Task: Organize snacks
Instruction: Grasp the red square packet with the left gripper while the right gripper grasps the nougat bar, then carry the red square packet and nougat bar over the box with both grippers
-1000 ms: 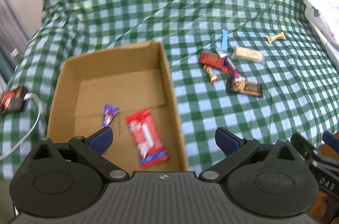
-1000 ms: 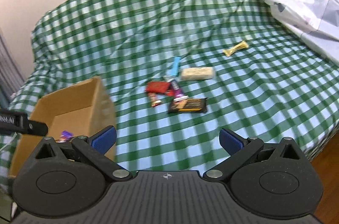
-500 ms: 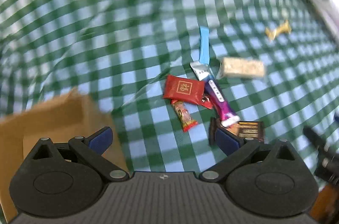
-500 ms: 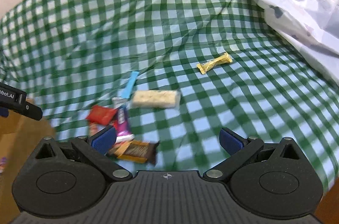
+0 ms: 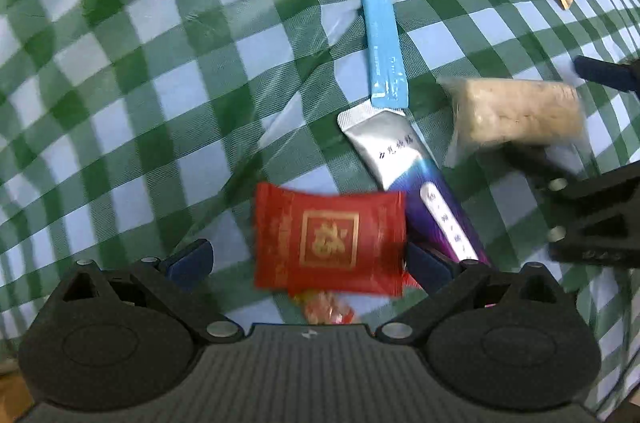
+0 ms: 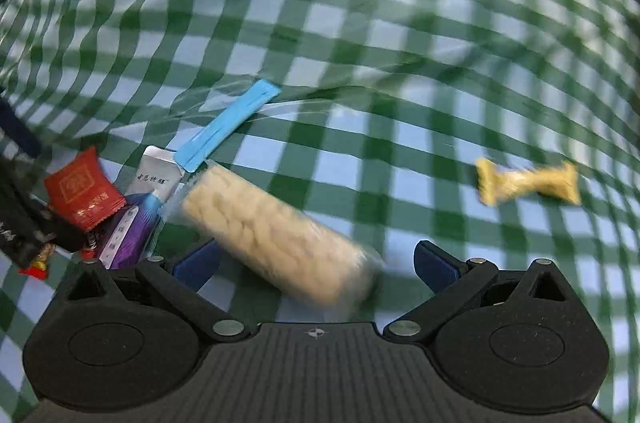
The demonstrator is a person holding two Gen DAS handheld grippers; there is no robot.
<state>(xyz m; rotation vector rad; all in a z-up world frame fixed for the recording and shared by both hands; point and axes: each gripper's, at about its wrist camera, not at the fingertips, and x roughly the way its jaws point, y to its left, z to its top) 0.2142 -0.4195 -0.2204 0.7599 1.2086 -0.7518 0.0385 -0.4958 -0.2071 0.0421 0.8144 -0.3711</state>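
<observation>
Left tongs were held apart around the red packet. Right tongs were held apart around the rice bar. Beyond the packet, silver-purple stick and blue stick were seen on the checked cloth.

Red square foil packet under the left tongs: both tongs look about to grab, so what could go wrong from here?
1. The red square foil packet overlaps the silver-and-purple stick pouch and a small clear-wrapped candy, so the open left tongs may pinch two.
2. The right tongs straddle the pale rice-crisp bar in clear wrap close beside; they might collide.
</observation>
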